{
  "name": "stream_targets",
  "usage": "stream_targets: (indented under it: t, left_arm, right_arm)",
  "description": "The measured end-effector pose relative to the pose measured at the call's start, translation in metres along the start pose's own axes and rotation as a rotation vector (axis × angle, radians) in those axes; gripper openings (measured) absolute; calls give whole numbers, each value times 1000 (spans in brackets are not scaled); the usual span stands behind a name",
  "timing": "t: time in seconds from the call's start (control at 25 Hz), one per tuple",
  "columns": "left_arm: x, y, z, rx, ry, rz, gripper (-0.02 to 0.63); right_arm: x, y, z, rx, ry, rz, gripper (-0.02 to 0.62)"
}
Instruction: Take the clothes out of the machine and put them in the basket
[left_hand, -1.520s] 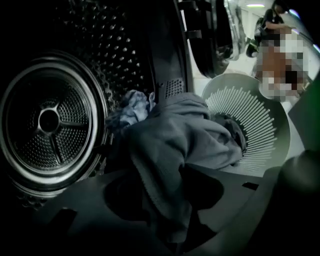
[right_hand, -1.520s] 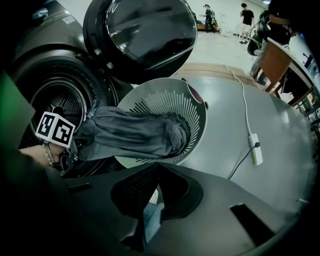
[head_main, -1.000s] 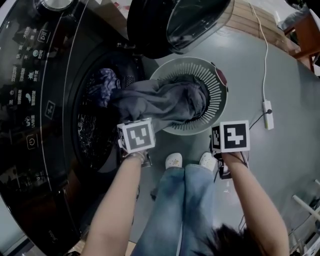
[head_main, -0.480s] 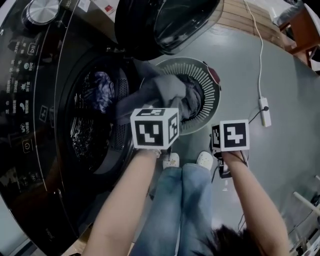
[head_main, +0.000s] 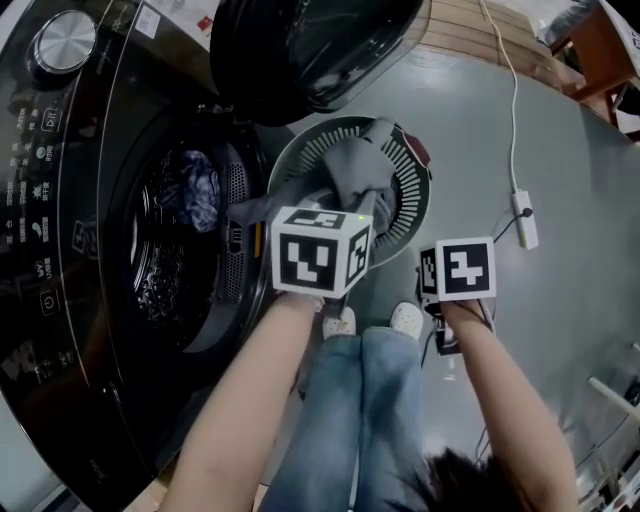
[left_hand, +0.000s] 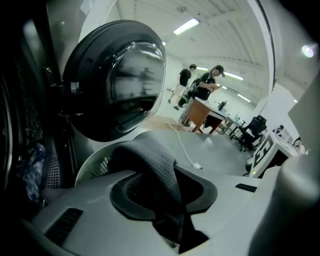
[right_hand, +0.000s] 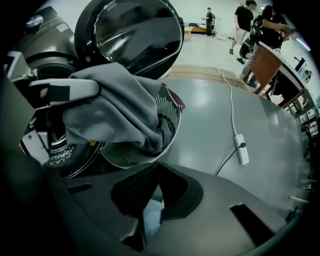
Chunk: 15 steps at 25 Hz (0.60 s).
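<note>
The crumpled grey knit garment (head_main: 352, 168) hangs from the left gripper (left_hand: 167, 200), whose jaws are clamped on a fold of it. Its bulk lies over and into the round white slatted plastic laundry basket (head_main: 408, 205), which already holds dark cloth. One tail of the garment reaches back towards the lip of the machine's opening; whether it touches there is unclear. The basket sits on the grey floor (head_main: 570, 300) just beside the dark front-loading washing machine (head_main: 60, 250), and the machine's round dark glass door (head_main: 310, 50) stands open, overhanging the basket's far rim. A blue patterned cloth (head_main: 196, 190) lies inside the perforated steel drum (head_main: 160, 290).

The right gripper (right_hand: 150, 205) is near the basket's right side with its jaws together and nothing in them; only the person's blue jeans (head_main: 370, 400) show below it. White shoes (head_main: 346, 322) stand at the basket's near edge. A white power strip (head_main: 522, 218) with its cable lies on the floor to the right, apart from the basket. Further off are a wooden table (right_hand: 267, 62) and standing people (right_hand: 245, 17).
</note>
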<state>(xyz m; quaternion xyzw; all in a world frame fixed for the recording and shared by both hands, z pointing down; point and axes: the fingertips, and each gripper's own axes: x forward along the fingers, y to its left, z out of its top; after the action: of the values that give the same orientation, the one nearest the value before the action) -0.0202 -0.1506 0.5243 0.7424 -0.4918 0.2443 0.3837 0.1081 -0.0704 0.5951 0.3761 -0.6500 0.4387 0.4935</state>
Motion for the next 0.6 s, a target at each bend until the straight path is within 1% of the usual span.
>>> stream_targets:
  t: [0.04, 0.08, 0.12, 0.16, 0.2, 0.32, 0.48, 0.6]
  left_arm:
    - [2, 5, -5, -14, 22, 24, 165]
    - [4, 9, -9, -34, 39, 38, 364]
    - [5, 12, -12, -52, 49, 48, 442]
    - [6, 16, -14, -57, 53, 60, 450]
    - [5, 20, -16, -49, 55, 79, 460]
    - [2, 33, -22, -12, 66, 129, 465]
    - [-4, 53, -32, -22, 79, 178, 465]
    - [-12, 78, -41, -6, 87, 258, 465]
  right_arm:
    - [0, -1, 0, 0, 1, -1, 3]
    - [0, -1, -1, 0, 2, -2, 3]
    - [1, -1, -1, 0, 4, -2, 3]
    - [1, -1, -2, 1, 5, -2, 3]
    - [1, -1, -2, 0, 6, -1, 3]
    - [3, 2, -3, -9, 10, 1, 3]
    - [6, 6, -5, -21, 15, 3, 3]
    - [9, 10, -4, -25, 16, 8, 3]
